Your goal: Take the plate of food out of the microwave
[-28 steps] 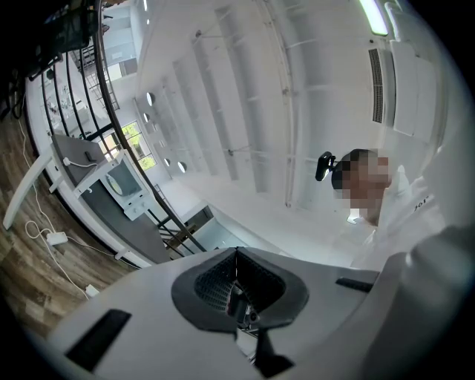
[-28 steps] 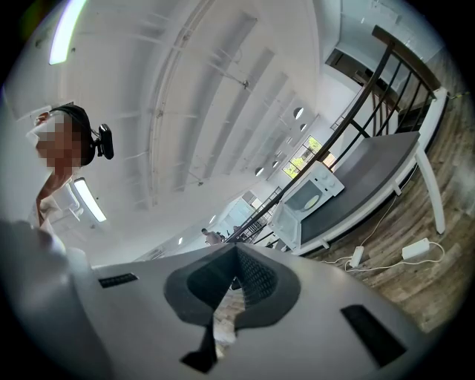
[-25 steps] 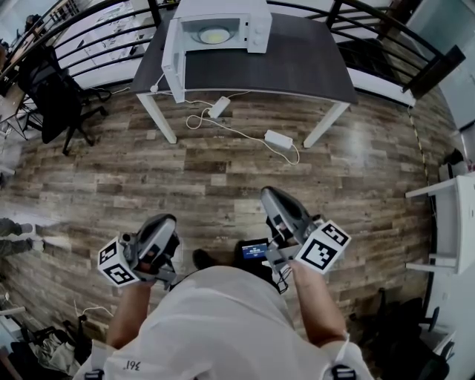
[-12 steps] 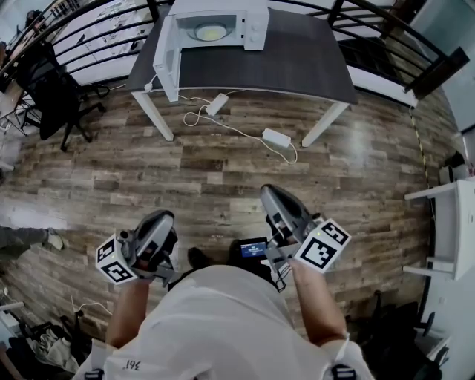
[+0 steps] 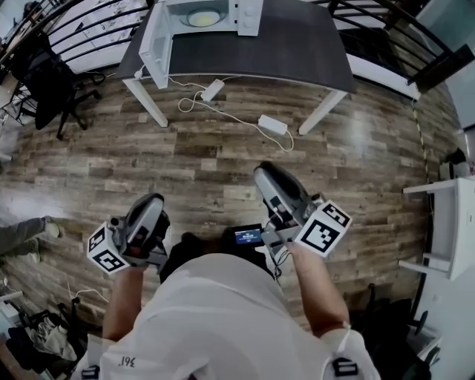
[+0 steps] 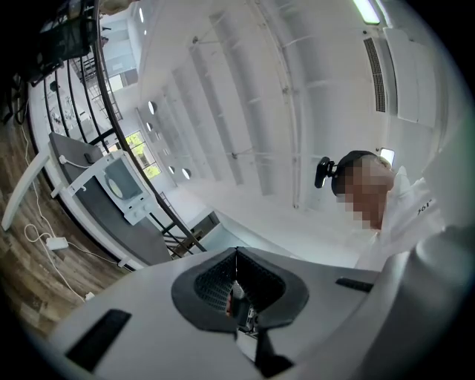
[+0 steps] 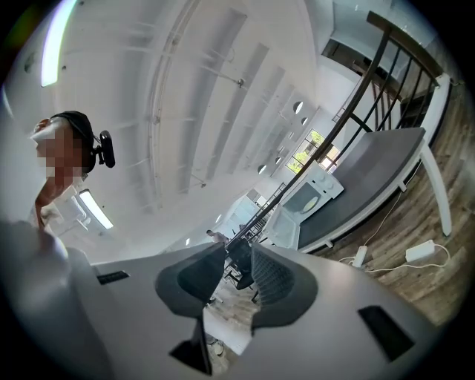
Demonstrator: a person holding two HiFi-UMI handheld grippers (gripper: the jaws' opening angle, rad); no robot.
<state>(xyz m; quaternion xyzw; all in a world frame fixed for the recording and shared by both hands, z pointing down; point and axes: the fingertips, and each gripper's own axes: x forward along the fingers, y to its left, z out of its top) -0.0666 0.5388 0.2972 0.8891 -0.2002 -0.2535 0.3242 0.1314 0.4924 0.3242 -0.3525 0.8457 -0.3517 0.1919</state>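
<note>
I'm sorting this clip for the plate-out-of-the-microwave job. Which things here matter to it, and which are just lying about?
Job: microwave with its door open; plate of food inside; dark table beneath it.
Lying about: office chair; power adapters and cable on the floor; white shelf unit.

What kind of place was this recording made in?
Probably an office or lab floor, perhaps a mezzanine: a black office chair, a dark table carrying a white microwave with its door open, and a black railing behind it, over wood-look flooring.
</note>
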